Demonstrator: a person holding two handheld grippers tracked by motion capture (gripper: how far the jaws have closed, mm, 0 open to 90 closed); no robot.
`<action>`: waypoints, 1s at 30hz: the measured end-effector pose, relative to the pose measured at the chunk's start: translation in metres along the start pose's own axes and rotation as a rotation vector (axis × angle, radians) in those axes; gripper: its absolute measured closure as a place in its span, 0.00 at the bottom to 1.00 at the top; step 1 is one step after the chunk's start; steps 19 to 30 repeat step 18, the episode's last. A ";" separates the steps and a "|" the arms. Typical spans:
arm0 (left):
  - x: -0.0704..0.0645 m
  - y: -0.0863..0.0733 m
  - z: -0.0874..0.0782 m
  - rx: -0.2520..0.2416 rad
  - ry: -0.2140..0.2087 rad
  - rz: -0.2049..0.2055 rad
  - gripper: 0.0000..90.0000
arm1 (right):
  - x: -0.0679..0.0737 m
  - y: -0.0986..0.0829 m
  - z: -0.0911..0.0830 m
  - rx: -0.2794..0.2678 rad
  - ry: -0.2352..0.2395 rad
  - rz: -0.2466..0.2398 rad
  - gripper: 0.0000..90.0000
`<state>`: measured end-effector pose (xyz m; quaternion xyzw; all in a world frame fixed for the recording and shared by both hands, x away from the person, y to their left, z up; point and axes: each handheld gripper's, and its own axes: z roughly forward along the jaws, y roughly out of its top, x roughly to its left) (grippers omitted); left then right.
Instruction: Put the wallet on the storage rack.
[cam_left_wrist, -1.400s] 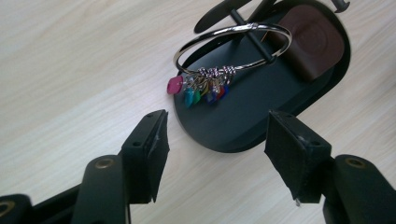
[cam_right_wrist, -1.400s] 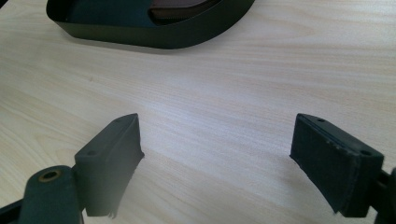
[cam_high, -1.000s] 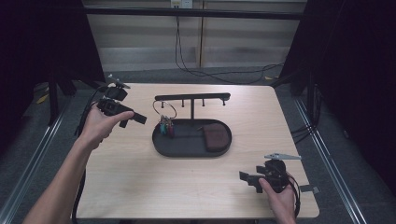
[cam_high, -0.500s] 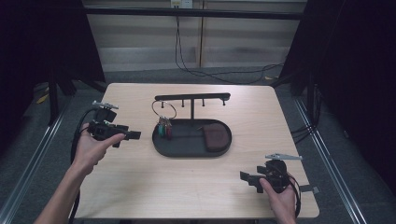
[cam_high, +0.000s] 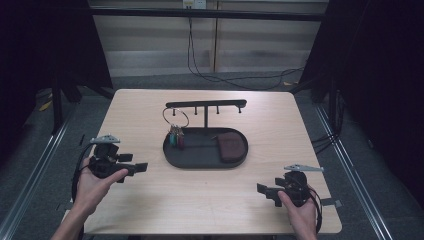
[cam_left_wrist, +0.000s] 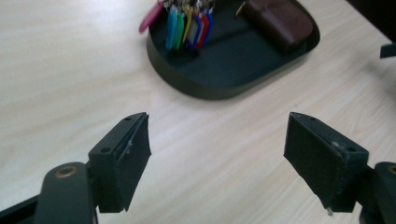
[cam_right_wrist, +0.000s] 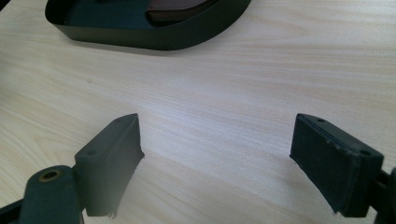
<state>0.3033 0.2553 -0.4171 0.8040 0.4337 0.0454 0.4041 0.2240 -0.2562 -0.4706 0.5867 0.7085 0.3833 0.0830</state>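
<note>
Hanging centre frame over the tray (cam_high: 200, 161): key bunch (cam_high: 175, 136), light, jangly, best pinched at its ring; left gripper (cam_high: 137, 167) and right gripper (cam_high: 263, 190) both gaping wide, holding nothing

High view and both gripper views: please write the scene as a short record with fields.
surface: wooden table
tray: black oval tray at the table's middle, under a black hook rack
in tray: bunch of coloured key tags on a ring, brown pouch
left gripper: open, empty, left of the tray
right gripper: open, empty, near the front right corner
</note>
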 end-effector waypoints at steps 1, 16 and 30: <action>0.000 -0.004 0.000 -0.015 -0.002 -0.007 0.22 | 0.000 0.000 0.001 0.001 0.002 -0.003 0.18; -0.027 -0.065 0.007 -0.053 -0.025 0.089 0.20 | 0.001 -0.001 0.001 -0.004 -0.016 -0.010 0.18; -0.027 -0.065 0.007 -0.070 -0.027 0.102 0.19 | 0.001 -0.001 0.002 0.008 -0.042 -0.025 0.17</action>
